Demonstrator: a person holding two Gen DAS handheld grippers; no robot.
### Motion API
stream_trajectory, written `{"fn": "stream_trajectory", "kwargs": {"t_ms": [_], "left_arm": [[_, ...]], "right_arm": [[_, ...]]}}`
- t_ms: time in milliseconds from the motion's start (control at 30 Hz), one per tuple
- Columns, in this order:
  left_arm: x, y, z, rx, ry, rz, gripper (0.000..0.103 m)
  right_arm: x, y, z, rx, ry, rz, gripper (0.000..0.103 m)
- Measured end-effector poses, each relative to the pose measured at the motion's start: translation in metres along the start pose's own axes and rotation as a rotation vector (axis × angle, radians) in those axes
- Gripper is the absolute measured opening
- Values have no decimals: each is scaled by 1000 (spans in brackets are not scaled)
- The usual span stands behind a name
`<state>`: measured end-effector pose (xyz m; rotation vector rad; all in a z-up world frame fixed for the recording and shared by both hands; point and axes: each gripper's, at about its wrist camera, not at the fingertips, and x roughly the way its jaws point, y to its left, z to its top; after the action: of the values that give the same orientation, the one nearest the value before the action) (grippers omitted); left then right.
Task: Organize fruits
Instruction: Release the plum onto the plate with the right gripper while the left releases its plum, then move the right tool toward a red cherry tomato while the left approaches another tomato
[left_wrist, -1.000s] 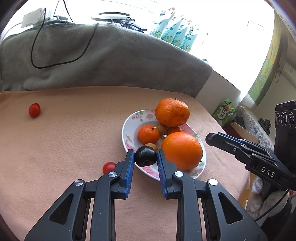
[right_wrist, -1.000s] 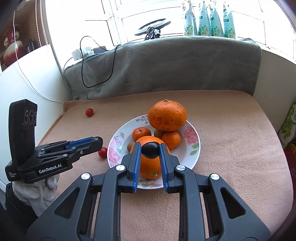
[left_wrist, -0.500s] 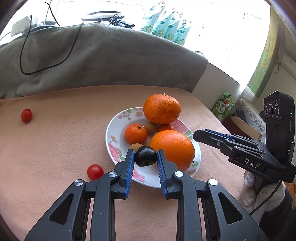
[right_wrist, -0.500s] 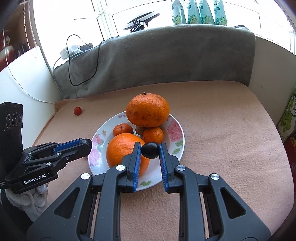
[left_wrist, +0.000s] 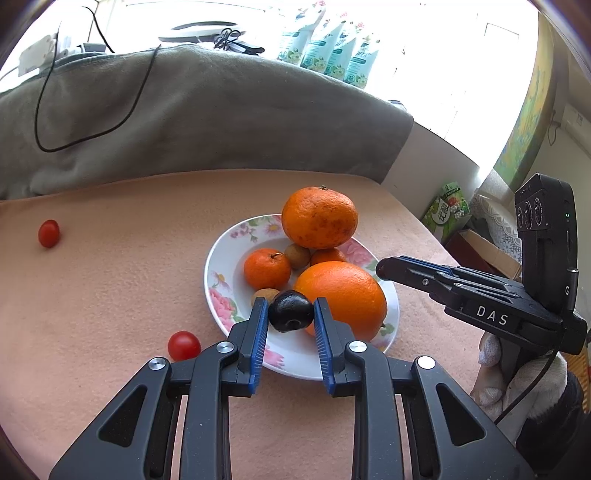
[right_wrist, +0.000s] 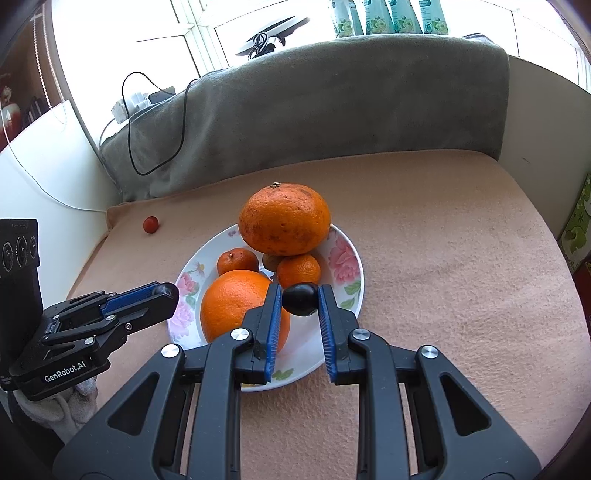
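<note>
Each gripper, the left gripper (left_wrist: 290, 310) and the right gripper (right_wrist: 299, 295), is closed on a small dark fruit (left_wrist: 290, 311) at its fingertips above the plate (left_wrist: 221, 258); light, smooth, probably soft, so hold its middle gently.

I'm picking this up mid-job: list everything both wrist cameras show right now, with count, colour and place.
plate: 1, white with pink flowers, on the blanket
large oranges: 2, orange, on the plate, one at the far rim, one nearer
small mandarins: 2, orange, mid-plate
small brown fruits: 2, tan, between the oranges
dark fruits: 2, near black, one in each gripper, over the plate
cherry tomatoes: 2, red, on the blanket left of the plate, one far off
blanket: 1, peach, covers the surface
grey throw: 1, behind, with a black cable on it
pouches: several, teal and white, on the sill
left gripper: black, blue pads, shut on a dark fruit
right gripper: same, shut on the other dark fruit
gloved hands: white, holding the grippers
</note>
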<state>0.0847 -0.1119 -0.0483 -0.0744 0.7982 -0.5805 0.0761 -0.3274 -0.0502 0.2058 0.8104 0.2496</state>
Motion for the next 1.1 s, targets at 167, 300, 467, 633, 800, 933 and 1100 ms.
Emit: {"fn": "stream_trajectory", "kwargs": {"t_ms": [167, 300, 467, 633, 800, 933, 1100], "left_arm": [[-1, 0, 0, -1, -5, -2, 32], [-2, -1, 0, 4, -9, 0, 33], [-4, 0, 1, 0, -21, 1, 55], [-7, -2, 2, 5, -34, 33, 69], [-9, -1, 2, 7, -39, 45, 70], [-13, 0, 2, 8, -47, 56, 73], [-17, 4, 2, 12, -55, 73, 74]], "right_arm": [[1, 2, 1, -4, -2, 2, 28], [-2, 3, 2, 1, -21, -1, 57], [-7, 5, 2, -2, -34, -8, 70], [-10, 7, 3, 2, -47, -16, 82], [-15, 7, 3, 14, -61, -18, 87], [-18, 11, 3, 8, -64, -18, 91], [-19, 21, 1, -20, -58, -35, 95]]}}
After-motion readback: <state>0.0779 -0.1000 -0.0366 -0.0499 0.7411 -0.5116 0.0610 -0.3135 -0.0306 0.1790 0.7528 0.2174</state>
